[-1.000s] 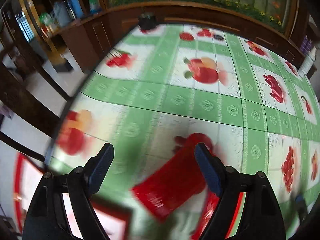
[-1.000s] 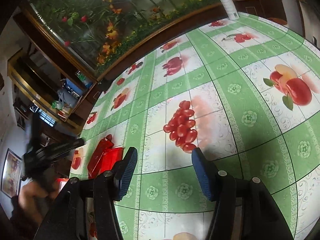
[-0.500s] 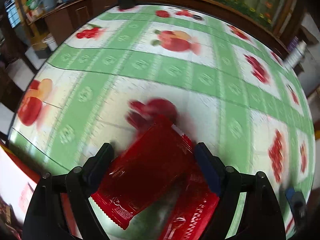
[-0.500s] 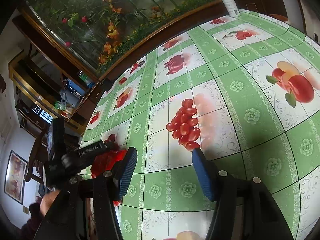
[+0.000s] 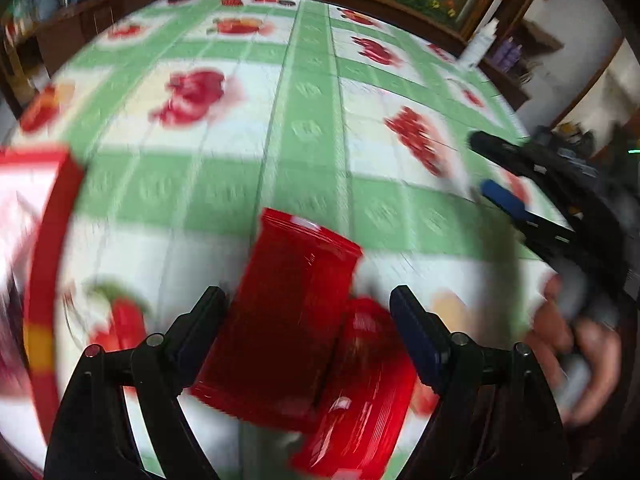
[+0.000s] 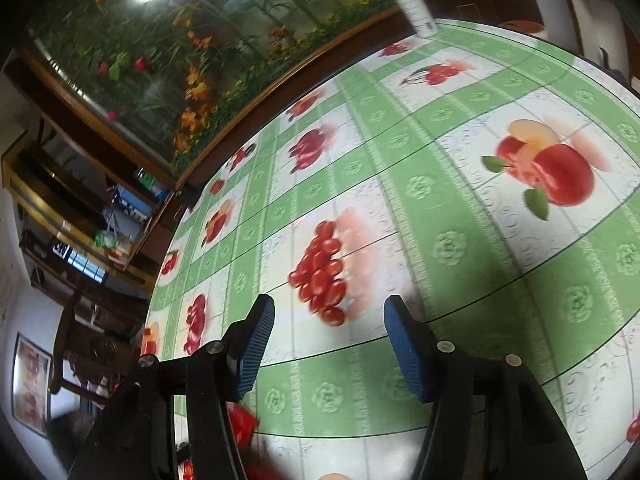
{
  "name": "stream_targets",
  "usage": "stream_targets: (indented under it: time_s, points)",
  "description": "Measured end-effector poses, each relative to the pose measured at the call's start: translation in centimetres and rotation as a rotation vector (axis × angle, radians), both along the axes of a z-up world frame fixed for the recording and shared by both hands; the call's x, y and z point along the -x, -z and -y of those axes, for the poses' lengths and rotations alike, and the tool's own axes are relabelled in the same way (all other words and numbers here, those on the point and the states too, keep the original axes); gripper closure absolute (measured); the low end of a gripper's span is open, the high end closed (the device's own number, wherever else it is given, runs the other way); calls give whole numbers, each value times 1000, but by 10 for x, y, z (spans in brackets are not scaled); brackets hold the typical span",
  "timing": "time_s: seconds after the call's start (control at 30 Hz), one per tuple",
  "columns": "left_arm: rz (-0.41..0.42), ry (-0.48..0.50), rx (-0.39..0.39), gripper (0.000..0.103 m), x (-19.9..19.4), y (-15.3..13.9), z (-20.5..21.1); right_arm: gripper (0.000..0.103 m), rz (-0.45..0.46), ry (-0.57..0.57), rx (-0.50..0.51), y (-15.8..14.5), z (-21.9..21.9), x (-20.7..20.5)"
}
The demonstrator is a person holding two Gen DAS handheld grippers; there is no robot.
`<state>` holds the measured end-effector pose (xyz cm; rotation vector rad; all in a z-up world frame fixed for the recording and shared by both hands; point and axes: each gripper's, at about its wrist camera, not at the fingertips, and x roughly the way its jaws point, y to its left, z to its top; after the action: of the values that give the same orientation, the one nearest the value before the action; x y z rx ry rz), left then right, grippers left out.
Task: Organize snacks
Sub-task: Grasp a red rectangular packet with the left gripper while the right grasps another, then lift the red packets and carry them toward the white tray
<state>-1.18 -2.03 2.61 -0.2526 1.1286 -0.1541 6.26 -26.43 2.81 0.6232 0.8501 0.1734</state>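
Since the earlier frame the left claw [image 5: 306,312] has swept across the worktop [image 5: 312,160]: a second ago one blurred red snack packet lay between its fingers with a red-rimmed box at 7 o'clock, and now two packets fill the space ahead of it. That red-rimmed box [image 5: 52,248] has shifted to the 9 o'clock edge of the left wrist view. What it holds cannot be told; its inside is a pale blur.

At 6 o'clock the upper red packet [image 5: 288,320] lies slanted, its far end toward 12 o'clock, overlapping a second red packet [image 5: 360,392] that sits toward 5 o'clock. The left claw's fingers stand apart on either side of the pair. Whether the pads touch the wrappers cannot be told through the blur.

At 3 o'clock in the same view the right claw [image 5: 486,168] has come into sight, with the hand [image 5: 576,344] that carries it at 4 o'clock.

From the right wrist view little has changed: the right claw [image 6: 328,340] hangs with its fingers apart and nothing between them, over a printed bunch of red fruit on the green-and-white cloth. A scrap of red packet [image 6: 242,424] shows at 7 o'clock, behind its left finger. A white bottle [image 6: 412,0] stands at the worktop's far edge at 1 o'clock.
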Motion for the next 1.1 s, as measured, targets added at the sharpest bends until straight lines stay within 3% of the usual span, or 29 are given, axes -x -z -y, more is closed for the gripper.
stream_targets:
  time_s: [0.03, 0.13, 0.3, 0.43, 0.6, 0.73, 0.9, 1.0, 1.1]
  points:
    - [2, -10, 36, 20, 10, -6, -7, 43, 0, 6, 2, 0, 2, 1]
    - [58, -40, 39, 19, 26, -24, -25, 43, 8, 10, 25, -2, 3, 6]
    - [164, -42, -74, 19, 39, -58, -49, 43, -31, -52, 50, -2, -8, 36]
    - [220, -57, -137, 19, 42, -65, -62, 40, -64, -176, 169, -9, -42, 90]
    - [197, -59, -108, 19, 46, -51, -75, 28, -108, -256, 312, -9, -94, 119]
    - [186, -56, -100, 19, 54, -47, -85, 25, -137, -278, 522, 5, -132, 125]
    - [179, -8, -111, 19, 55, -43, -78, 29, -99, -227, 565, 11, -112, 130]
    - [167, 56, -125, 19, 54, -36, -58, 45, -123, -177, 582, 8, -87, 123]
    - [164, 99, -162, 19, 49, -30, -38, 41, -139, -134, 592, 7, -69, 121]
